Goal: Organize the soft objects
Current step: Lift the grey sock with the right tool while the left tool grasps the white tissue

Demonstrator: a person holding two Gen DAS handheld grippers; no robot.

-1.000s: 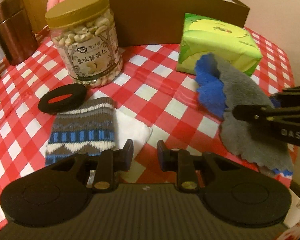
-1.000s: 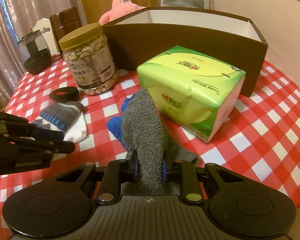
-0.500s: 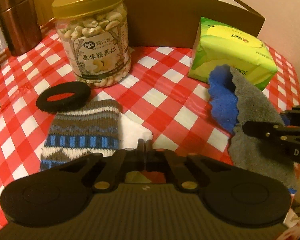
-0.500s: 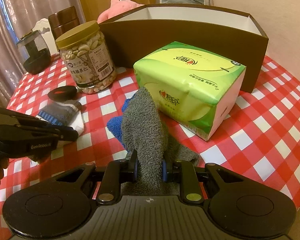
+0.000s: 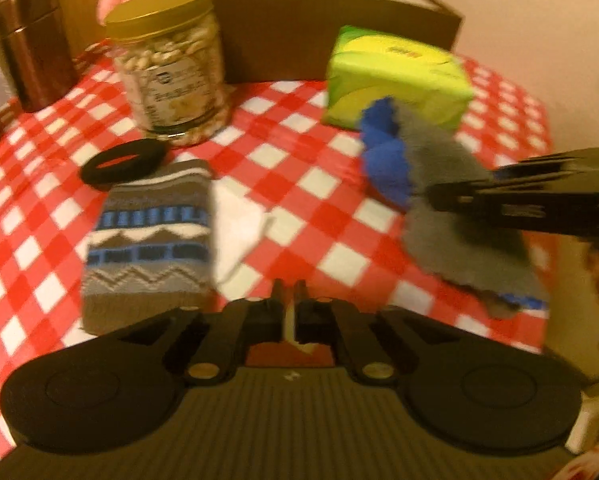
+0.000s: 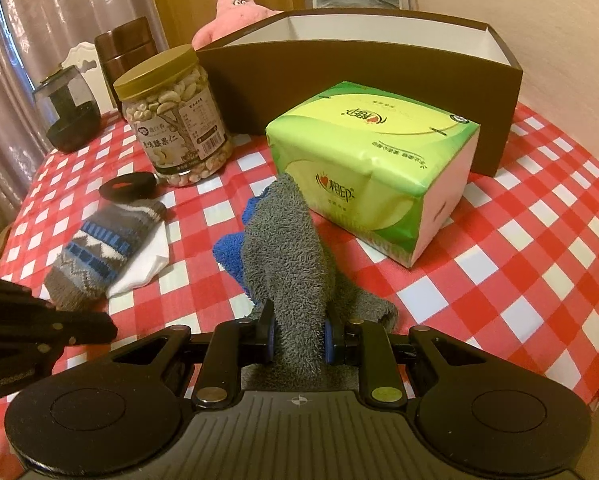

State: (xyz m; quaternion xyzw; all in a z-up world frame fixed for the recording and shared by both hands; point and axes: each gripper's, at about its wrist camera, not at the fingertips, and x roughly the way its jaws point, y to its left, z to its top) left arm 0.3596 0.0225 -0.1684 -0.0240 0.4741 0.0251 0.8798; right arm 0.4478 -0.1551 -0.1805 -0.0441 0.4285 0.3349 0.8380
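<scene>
Your left gripper (image 5: pixel 287 300) has just snapped its jaws together and then eased them a little apart, so they now stand almost clenched with only a narrow slit. A pale sliver shows in that slit, but the left view is blurred and you cannot tell whether it is fabric or a white check of the tablecloth (image 5: pixel 327 216). In the right view the tips sit over bare cloth just near of the patterned sock (image 5: pixel 151 240) and the white cloth (image 5: pixel 235 232) under it, with nothing seen hanging from them. A second ago those jaws stood open in front of the sock; the close therefore looks like a missed or test pinch, and the sock is probably still to be picked up. Your right gripper (image 6: pixel 299 336) is unchanged: its pads stay clamped on the near end of the grey cloth (image 6: pixel 287 248). The far end of that cloth, blue on its underside, still drapes on the table against the green tissue pack (image 6: pixel 363 160). The open brown box (image 6: pixel 359 76), the likely destination, stands at the far side behind the pack, and no soft item is visible in it.
</scene>
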